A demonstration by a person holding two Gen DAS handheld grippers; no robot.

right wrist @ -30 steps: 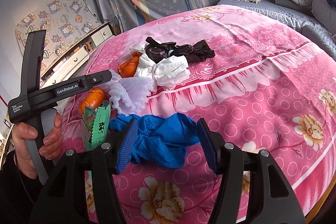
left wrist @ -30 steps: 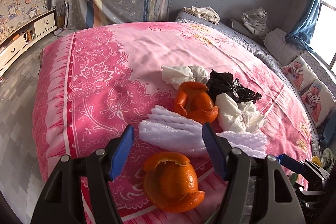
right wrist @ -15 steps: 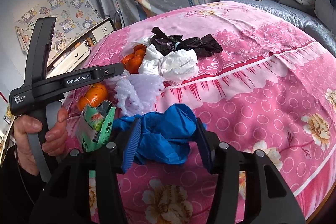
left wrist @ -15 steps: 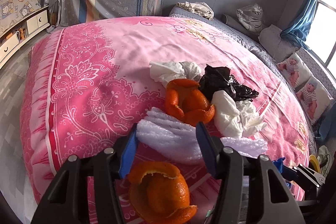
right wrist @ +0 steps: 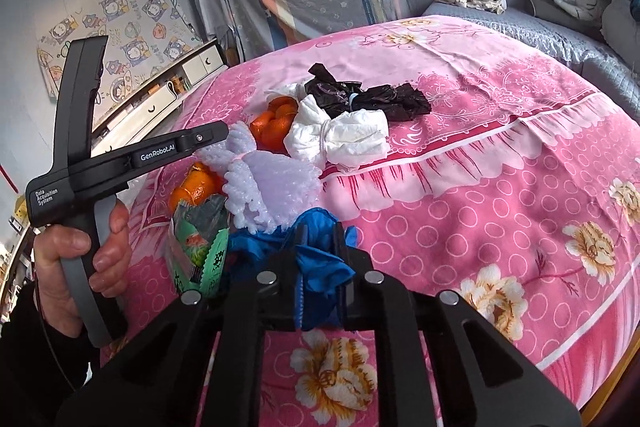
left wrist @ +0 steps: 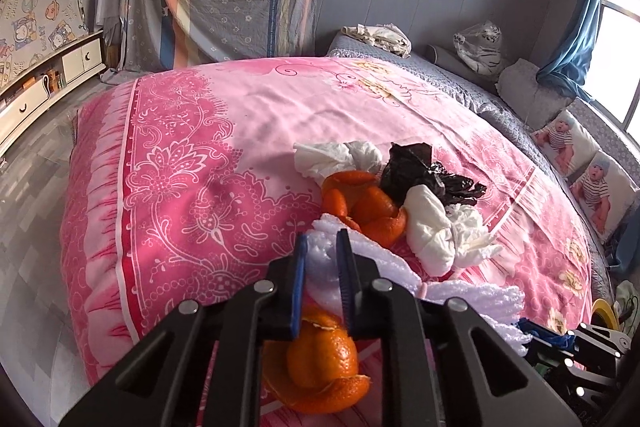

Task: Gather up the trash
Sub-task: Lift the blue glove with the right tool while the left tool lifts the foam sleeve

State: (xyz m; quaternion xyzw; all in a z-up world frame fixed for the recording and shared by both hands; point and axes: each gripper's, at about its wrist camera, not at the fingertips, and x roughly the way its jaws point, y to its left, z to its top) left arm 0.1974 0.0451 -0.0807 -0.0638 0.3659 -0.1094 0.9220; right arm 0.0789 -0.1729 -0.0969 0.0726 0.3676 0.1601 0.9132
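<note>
The orange peel (left wrist: 320, 363) lay at the near edge of the bed (left wrist: 192, 155), at six o'clock from the heap of rubbish. The left hand-held gripper (left wrist: 322, 267) had pinched shut on the peel's upper rim, white foam netting (left wrist: 360, 263) just behind it. The right hand-held gripper (right wrist: 318, 259) was closing on the blue glove (right wrist: 316, 251), its pads pressing the bunched rubber. Both grips looked shallow; lifting slowly and straight up should keep the torn peel and the glove from slipping.

Bright daylight from the window (left wrist: 618, 39) at right, overexposed glass, soft shadows across the bed (left wrist: 248, 131), sharp focus, strong fisheye curvature, dark vignetted corners
</note>
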